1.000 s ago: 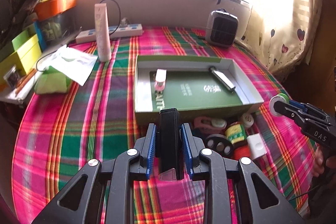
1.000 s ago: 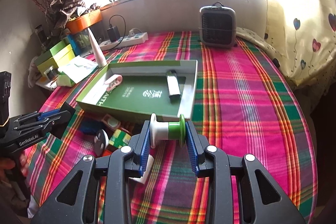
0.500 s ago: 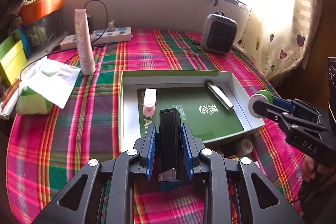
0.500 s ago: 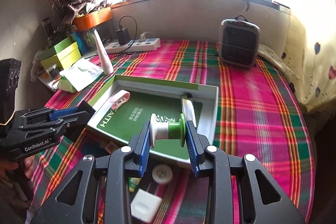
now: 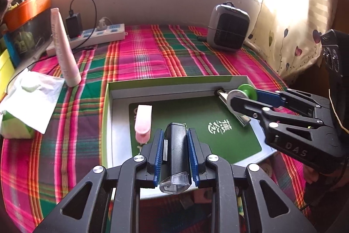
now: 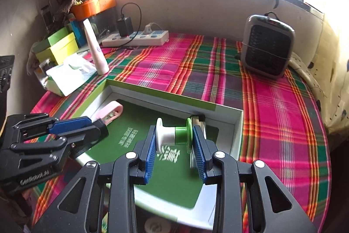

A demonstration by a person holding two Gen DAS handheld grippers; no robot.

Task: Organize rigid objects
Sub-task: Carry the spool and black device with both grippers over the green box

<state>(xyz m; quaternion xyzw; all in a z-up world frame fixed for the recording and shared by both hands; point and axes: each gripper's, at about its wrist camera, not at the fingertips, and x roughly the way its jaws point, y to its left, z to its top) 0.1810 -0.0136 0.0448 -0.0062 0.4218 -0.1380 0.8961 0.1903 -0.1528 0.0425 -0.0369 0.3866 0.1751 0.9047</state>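
Left hand-held gripper (image 5: 174, 152): closing tighter on a black bike light (image 5: 175, 152), held over the box's near edge for dropping in.
Right hand-held gripper (image 6: 174, 141): clamps a white-green spool (image 6: 173, 134) above the green-lined box (image 5: 174, 83).
Left-view extra: pink clip (image 5: 142, 123) seen whole.
Far edge: heater (image 6: 268, 49).

The left gripper (image 5: 174, 145) points forward and downward, its jaws closing, blue pads against a black object held lengthwise between them. The right gripper (image 6: 174, 141) tilts down likewise, jaws clamped on the two end discs of a spool. Each gripper's black frame shows in the other's view.
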